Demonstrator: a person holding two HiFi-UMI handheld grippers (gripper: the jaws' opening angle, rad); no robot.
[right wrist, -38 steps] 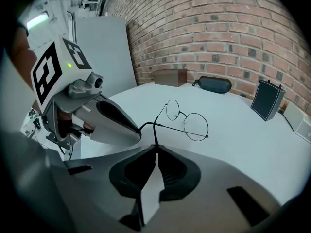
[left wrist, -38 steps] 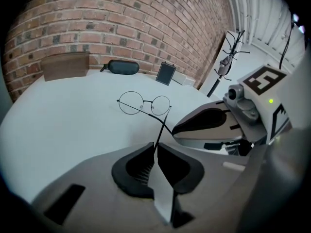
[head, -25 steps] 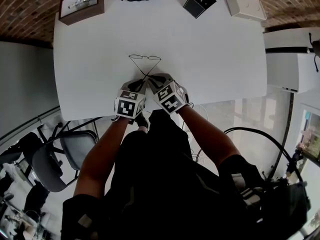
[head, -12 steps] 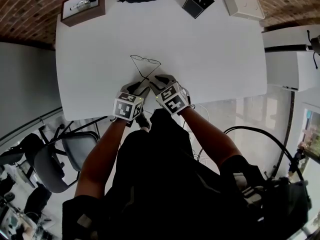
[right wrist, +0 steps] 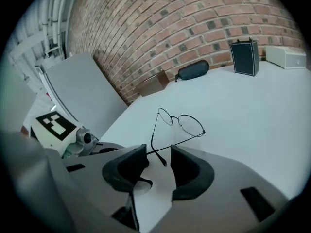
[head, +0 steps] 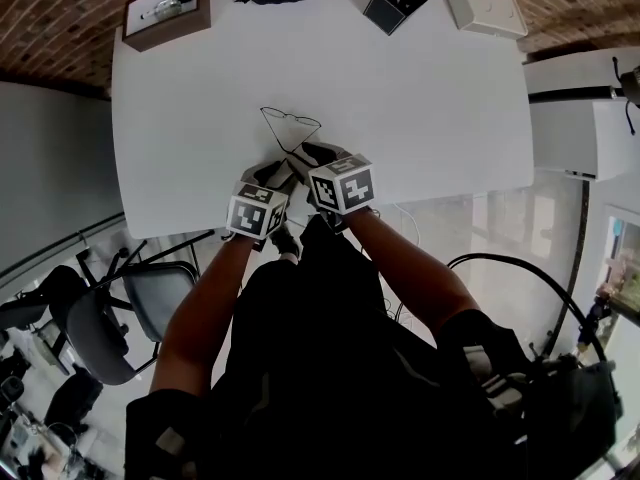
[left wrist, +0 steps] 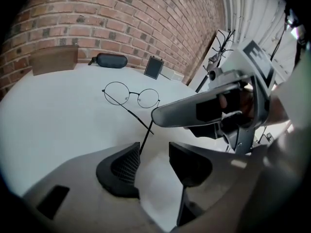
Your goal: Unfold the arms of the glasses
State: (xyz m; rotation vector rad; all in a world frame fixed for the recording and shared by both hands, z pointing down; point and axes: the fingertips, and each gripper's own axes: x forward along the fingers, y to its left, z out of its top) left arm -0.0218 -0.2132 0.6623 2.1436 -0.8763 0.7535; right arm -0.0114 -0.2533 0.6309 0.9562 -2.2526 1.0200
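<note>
The left gripper (left wrist: 153, 153) and right gripper (right wrist: 158, 154) had just been opening, each loose around a crossed arm tip; the wire-rimmed glasses (left wrist: 132, 94) seemed half-unfolded, needing a wider spread.

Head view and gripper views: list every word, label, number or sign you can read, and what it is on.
No words or numbers can be read.
Left gripper, right gripper: square markers only; jaws have just been opening, a glasses arm end between each pair.
Brown box: too small to read.
</note>
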